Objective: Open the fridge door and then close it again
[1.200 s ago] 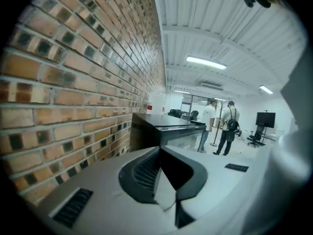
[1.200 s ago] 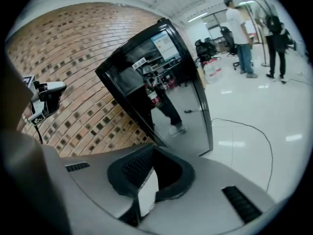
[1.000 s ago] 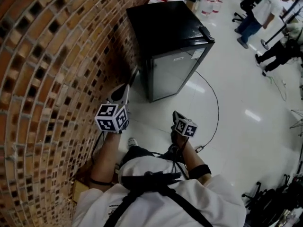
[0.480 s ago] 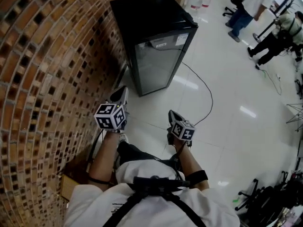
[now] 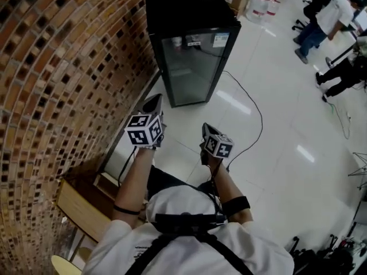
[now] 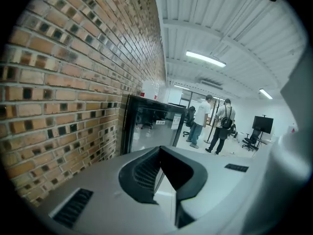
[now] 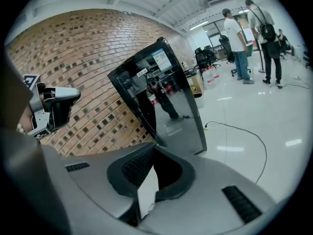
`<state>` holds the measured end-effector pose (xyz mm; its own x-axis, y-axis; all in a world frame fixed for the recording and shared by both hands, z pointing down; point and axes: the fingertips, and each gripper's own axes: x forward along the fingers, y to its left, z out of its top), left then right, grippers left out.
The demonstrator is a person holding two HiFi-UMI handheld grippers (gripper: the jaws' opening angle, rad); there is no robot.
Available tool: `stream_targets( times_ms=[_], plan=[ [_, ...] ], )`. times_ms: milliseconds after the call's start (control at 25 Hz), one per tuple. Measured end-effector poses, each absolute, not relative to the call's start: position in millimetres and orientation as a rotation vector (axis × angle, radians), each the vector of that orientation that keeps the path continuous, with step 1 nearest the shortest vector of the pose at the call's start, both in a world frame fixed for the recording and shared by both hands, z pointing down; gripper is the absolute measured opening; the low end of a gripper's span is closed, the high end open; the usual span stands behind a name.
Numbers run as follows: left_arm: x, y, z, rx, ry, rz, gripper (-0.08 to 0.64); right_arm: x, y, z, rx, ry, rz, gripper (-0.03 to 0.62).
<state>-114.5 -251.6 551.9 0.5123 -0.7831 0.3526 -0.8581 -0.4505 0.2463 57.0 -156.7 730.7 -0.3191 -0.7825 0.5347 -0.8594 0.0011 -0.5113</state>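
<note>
Both grippers are pressed shut w/ nothing between the jaws. The left gripper [image 5: 152,102] and right gripper [image 5: 207,130] are held out side by side in front of the person, each pointing slightly down twd the fridge [image 5: 192,16], well short of it.

The fridge is a small black cabinet w/ a flat black top and a full-height glass door [image 5: 189,67]. The door is closed and sits flush in its black frame. A couple of white labels [image 5: 213,39] are stuck near the top of the pane. The glass is dim and reflective, so I can't tell what's inside. It stands on the white tiled floor [image 5: 275,153] w/ one side close along the brick wall [image 5: 57,67], door facing the person.

Between grippers and fridge lies open floor. A thin black cable [image 5: 259,116] runs from the fridge's base and curves across the tiles on the right-gripper side. A low wooden bench [image 5: 86,208] sits by the wall next to the person's left arm. Farther back are large water bottles [image 5: 264,4], office chairs and several people [image 5: 335,16] standing — all well away from the fridge.
</note>
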Motion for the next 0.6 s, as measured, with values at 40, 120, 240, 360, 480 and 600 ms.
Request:
stream_targets(
  times_ms=[40,120,240,360,480,600],
  plan=[
    [-119,-252,551,2.356,-1.370,0.253,0.001,51,-161,727,1.759,-2.162,1.223,0.006],
    [-127,-252,549,2.343,-1.386,0.240,0.001,43,-165,720,1.734,-2.182,1.199,0.006],
    [-133,-255,548,2.346,-1.388,0.248,0.001,38,-174,711,1.734,-2.201,1.167,0.006],
    [-137,-261,546,2.361,-1.391,0.268,0.001,38,-181,705,1.742,-2.204,1.131,0.006],
    [-141,-264,543,2.364,-1.393,0.274,0.001,40,-181,699,1.746,-2.198,1.118,0.006],
    [-146,-268,538,2.363,-1.391,0.263,0.001,37,-181,697,1.757,-2.199,1.126,0.006]
  ],
)
